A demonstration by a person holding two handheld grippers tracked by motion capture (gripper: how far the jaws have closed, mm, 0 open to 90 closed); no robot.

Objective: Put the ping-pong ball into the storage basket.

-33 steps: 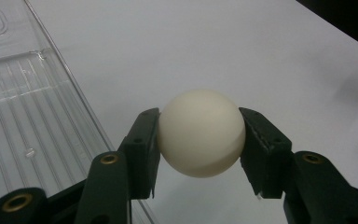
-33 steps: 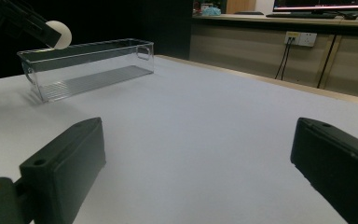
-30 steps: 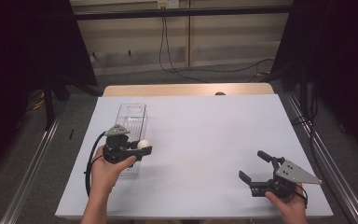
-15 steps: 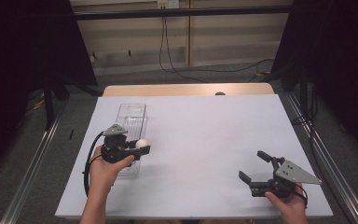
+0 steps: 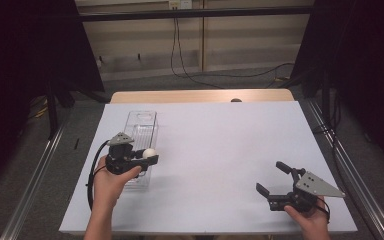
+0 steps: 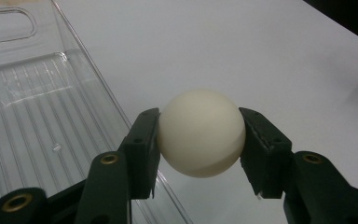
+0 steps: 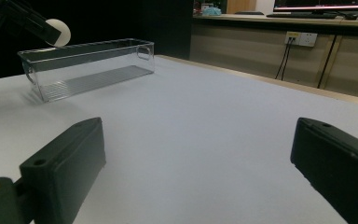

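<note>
A cream-white ball (image 6: 200, 133) is pinched between the two black jaws of my left gripper (image 5: 149, 156), held just above the right rim of a clear plastic bin (image 5: 140, 135). In the left gripper view the bin's ribbed floor (image 6: 32, 126) lies to the left of the ball. The right gripper view has the ball (image 7: 58, 31) above the bin's near end (image 7: 88, 65). My right gripper (image 5: 274, 179) rests near the table's front right, open, with nothing between its jaws.
A white table top (image 5: 220, 150) spreads between the two hands. A wooden strip (image 5: 200, 96) runs along its far edge. Metal rails (image 5: 345, 160) flank the table, and cables lie on the floor behind.
</note>
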